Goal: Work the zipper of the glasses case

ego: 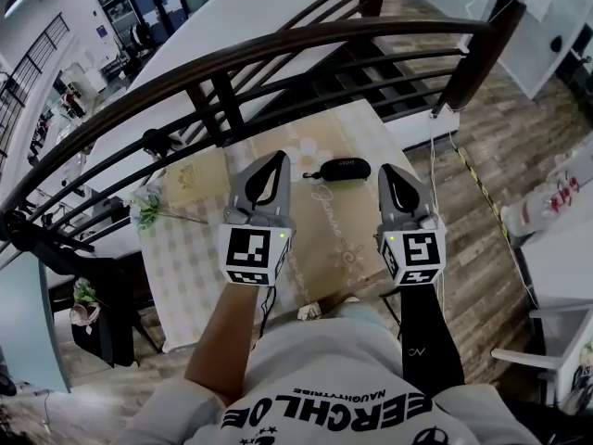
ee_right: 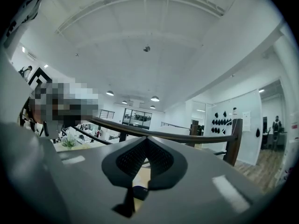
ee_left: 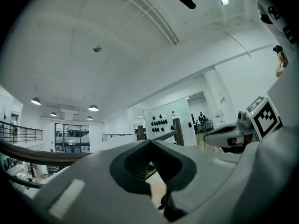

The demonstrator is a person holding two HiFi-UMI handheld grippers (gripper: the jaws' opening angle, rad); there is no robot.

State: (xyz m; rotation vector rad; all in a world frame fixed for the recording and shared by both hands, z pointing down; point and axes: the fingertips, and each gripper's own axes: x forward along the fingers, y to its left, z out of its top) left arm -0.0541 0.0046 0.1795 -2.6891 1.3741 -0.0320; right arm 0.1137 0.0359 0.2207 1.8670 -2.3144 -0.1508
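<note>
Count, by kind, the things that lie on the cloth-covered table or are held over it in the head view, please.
Grippers: 2, the left gripper and the right gripper, both with fingers shut and empty
Black glasses case: 1
White flower sprig: 1
Total: 4

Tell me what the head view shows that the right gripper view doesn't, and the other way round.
Only the head view: the whole black glasses case lying on the cloth-covered table, ahead of the left gripper and the right gripper, touching neither.

Only the right gripper view: the ceiling lights and a white wall panel with dark shapes.

Both: the curved dark railing, and the right gripper with its jaws together, nothing between them. The right gripper view catches only a dark sliver of the case below them.
</note>
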